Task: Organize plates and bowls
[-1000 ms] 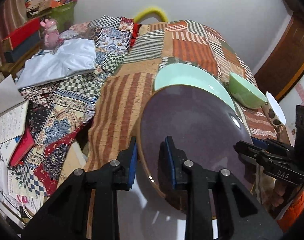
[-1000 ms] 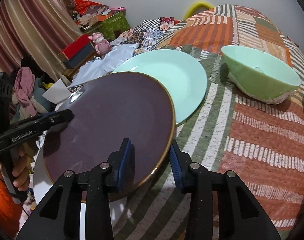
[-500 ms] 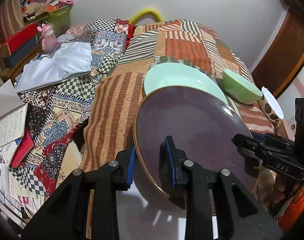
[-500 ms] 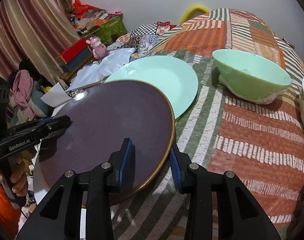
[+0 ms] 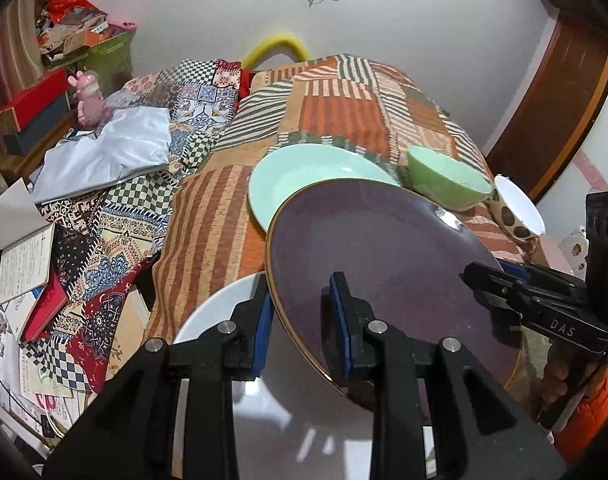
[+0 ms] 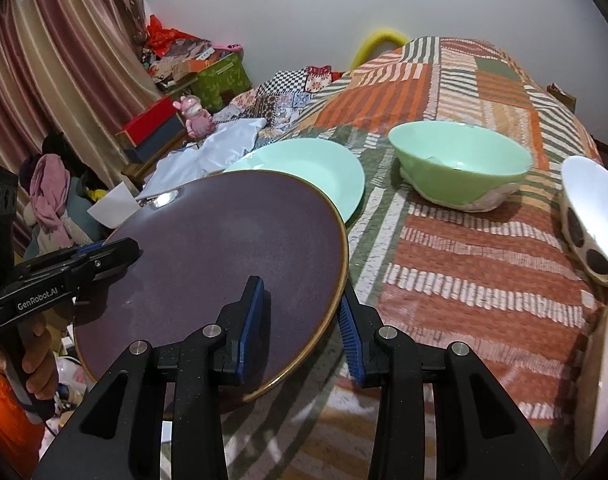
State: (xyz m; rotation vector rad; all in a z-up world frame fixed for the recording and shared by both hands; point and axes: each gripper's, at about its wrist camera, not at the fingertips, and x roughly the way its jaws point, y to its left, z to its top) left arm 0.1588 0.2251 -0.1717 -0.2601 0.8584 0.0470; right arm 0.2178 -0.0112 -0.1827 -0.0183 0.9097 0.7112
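A dark purple plate [image 5: 383, 252] [image 6: 224, 248] with a gold rim hangs in the air, held from two sides. My left gripper [image 5: 300, 292] [image 6: 116, 252] is shut on its left rim. On the opposite rim my right gripper [image 6: 302, 296] [image 5: 483, 280] is shut as well. Under the plate's left side lies a white plate [image 5: 216, 308]. Beyond it on the striped cover rest a mint plate [image 5: 304, 184] [image 6: 315, 164], a green bowl [image 5: 447, 180] [image 6: 459, 168] and a white spotted bowl [image 5: 515, 212] [image 6: 591, 216].
The dishes rest on a patchwork striped cover [image 6: 463, 248]. To the left lie a white cloth [image 5: 112, 148], open books [image 5: 24, 256], a pink figurine [image 6: 194, 116] and stacked boxes [image 6: 220, 76]. A curtain [image 6: 64, 60] hangs at the far left, and a wooden door [image 5: 555, 120] stands at the right.
Both grippers have lifted the purple plate and drawn it back from the mint plate. More of the white plate beneath shows now. The spotted bowl has come into the right wrist view.
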